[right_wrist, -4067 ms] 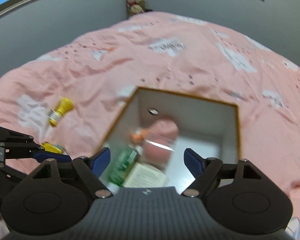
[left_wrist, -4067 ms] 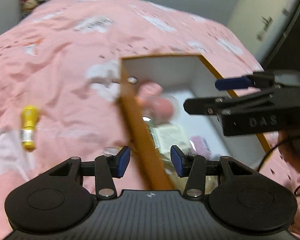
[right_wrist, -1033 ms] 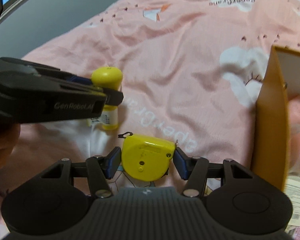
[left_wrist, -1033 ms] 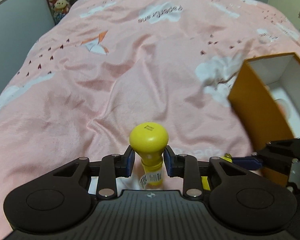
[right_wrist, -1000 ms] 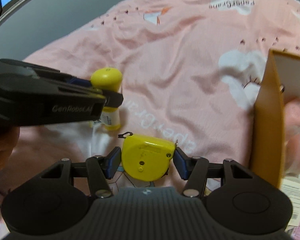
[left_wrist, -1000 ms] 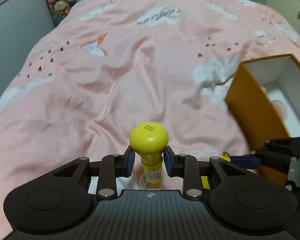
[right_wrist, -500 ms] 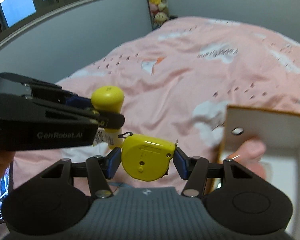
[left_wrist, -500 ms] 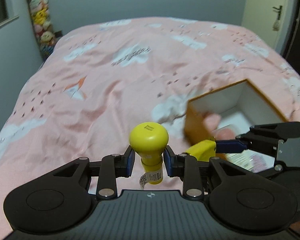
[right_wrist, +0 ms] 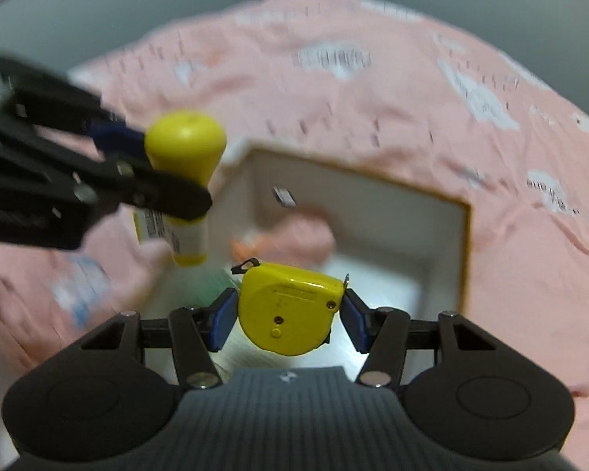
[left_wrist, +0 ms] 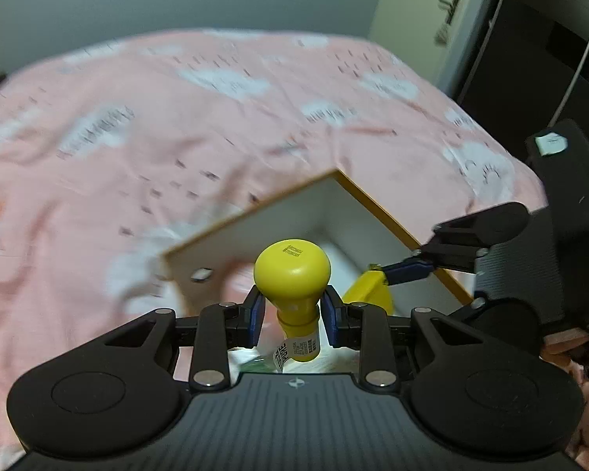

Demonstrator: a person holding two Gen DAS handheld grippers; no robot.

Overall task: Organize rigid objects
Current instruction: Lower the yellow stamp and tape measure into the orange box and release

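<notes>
Yellow bottle [left_wrist: 292, 274] clamped in the left gripper [left_wrist: 293, 316] and tape measure [right_wrist: 290, 310] clamped in the right gripper [right_wrist: 288, 320] hang at frame centre over the box [right_wrist: 465, 243], likely for dropping in.

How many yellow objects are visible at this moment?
2. A yellow bottle is clamped in the left gripper; a yellow tape measure is clamped in the right gripper. The box may hide others.
</notes>
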